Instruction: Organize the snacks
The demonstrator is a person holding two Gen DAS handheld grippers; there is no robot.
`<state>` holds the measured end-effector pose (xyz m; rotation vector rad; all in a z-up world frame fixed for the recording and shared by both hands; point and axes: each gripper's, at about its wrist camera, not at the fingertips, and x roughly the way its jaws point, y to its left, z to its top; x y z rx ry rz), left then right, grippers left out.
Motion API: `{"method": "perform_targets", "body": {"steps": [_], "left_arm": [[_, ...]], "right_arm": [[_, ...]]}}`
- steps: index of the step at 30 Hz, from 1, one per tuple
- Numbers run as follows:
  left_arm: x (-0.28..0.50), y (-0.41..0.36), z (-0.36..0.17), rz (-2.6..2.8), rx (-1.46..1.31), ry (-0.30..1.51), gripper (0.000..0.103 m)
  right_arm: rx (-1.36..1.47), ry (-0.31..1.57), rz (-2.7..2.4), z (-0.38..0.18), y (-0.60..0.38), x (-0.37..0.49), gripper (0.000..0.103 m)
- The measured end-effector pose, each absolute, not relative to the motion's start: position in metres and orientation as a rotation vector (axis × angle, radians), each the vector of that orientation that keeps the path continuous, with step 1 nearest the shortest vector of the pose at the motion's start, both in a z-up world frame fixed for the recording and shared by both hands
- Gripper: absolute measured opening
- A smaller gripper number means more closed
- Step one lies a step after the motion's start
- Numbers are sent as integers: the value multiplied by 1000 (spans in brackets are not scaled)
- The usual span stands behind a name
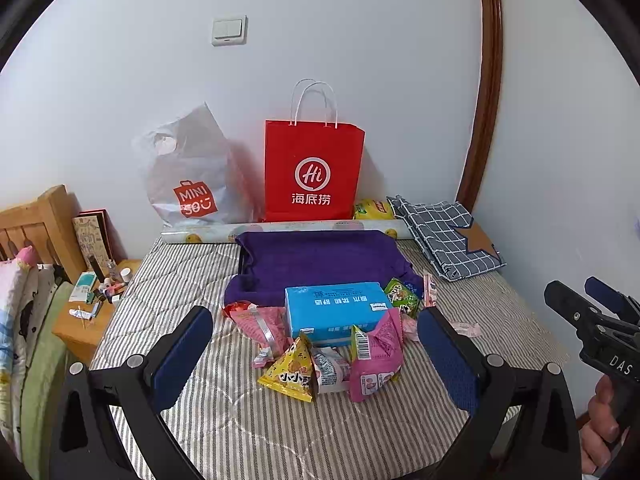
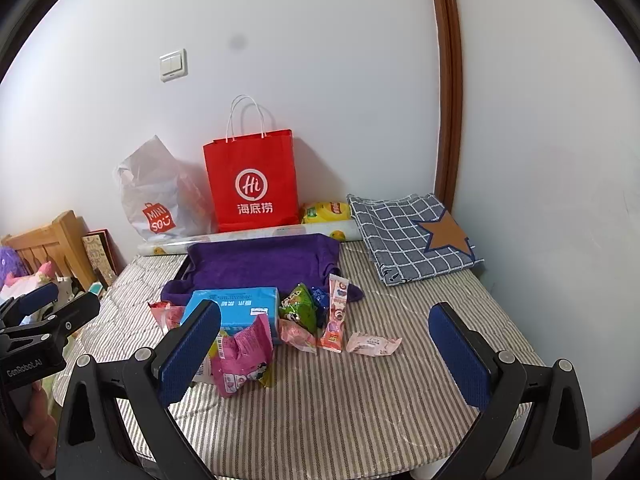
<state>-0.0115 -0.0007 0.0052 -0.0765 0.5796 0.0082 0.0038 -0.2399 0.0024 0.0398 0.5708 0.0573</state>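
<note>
Striped bed (image 1: 168, 280) has snack pile (image 1: 332, 344) unsorted beside blue box (image 1: 336, 308), both tongs (image 1: 316, 356) (image 2: 324, 354) wide open, empty; nothing organized yet.

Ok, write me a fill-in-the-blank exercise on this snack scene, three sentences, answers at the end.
1. The red paper shopping bag stands against the ____.
2. The light blue rectangular box lies partly on a folded ____ cloth.
3. The left gripper and the right gripper both have jaws that are ____.

Missing words: wall; purple; open
</note>
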Motion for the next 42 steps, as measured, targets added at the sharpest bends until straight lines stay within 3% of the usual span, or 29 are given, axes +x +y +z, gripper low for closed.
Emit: {"method": "perform_targets", "body": {"steps": [42], "left_arm": [[-8,0,-1,18,-78,605,103]], "right_arm": [[42,576,61,-4,-241,3,102]]}}
